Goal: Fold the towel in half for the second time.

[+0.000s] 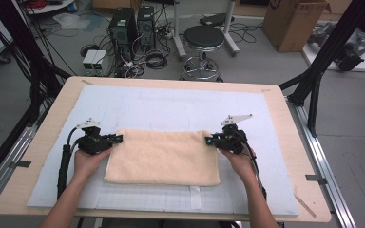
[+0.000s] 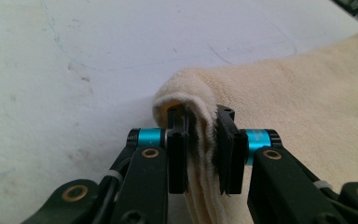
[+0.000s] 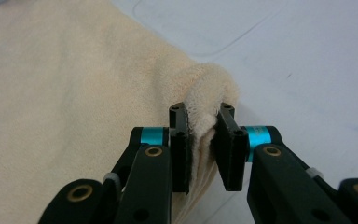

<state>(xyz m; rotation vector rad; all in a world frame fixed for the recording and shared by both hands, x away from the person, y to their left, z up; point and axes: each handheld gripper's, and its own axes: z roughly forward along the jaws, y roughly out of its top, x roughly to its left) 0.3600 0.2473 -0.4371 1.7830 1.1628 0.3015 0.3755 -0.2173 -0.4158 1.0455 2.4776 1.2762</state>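
Even, bright overhead light, faint shadows; the high view is soft, perhaps slightly bowed at its edges.

In both gripper views the towel (image 2: 303, 93) is cut by the picture's edge, and the pinched fold hides the inner faces of the jaws. In the high view the person's forearms leave at the bottom edge. The things on the floor behind the table (image 1: 275, 102) are too small to tell.

Folded cream towel (image 1: 164, 156) lies flat on the mat, far corners pinched.
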